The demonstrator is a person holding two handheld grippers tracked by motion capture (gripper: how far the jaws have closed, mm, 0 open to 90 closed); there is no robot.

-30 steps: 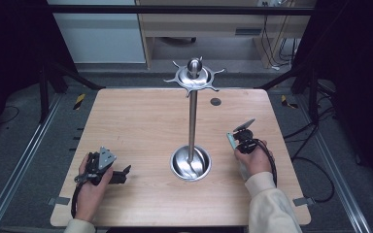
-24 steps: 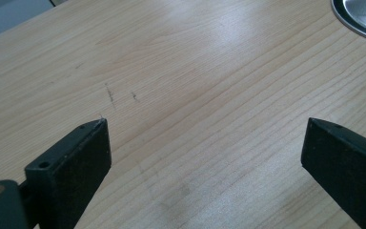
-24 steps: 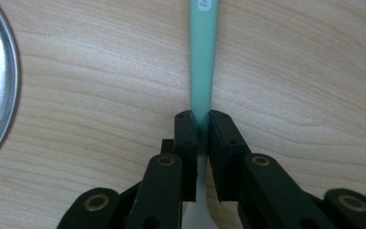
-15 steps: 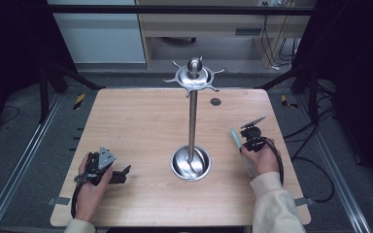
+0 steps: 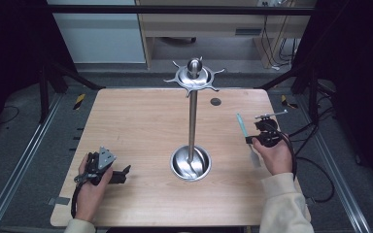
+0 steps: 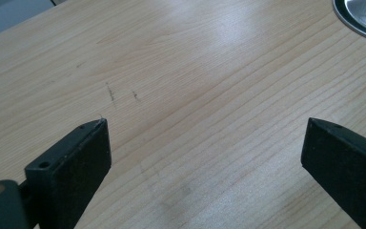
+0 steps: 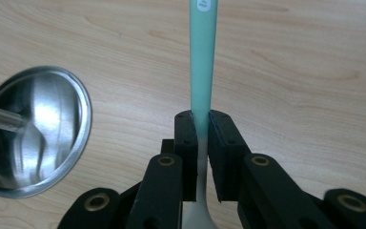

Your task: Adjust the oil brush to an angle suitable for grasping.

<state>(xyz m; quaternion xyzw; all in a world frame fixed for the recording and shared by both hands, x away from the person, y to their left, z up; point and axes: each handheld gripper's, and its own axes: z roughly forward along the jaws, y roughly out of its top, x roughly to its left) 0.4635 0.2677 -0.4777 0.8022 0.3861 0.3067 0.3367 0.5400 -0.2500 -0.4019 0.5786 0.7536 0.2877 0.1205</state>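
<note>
Two grippers are at work over the wooden table (image 5: 141, 121). At the left, the left gripper (image 5: 119, 174) rests low near the table's near edge, its jaws spread wide with nothing but bare wood between them; the rim of the metal stand's base (image 6: 362, 14) lies ahead of it and to its right. In the middle, the stand (image 5: 192, 116) rises upright from its round dish. At the right, the right gripper (image 7: 200, 138) is clenched on a spoon (image 7: 203, 57): the jaws pinch its handle where green turns to metal, the green end reaching out beyond the jaws and the metal end trailing back under the hand. The stand's dish sits to this gripper's left, apart from the spoon.
</note>
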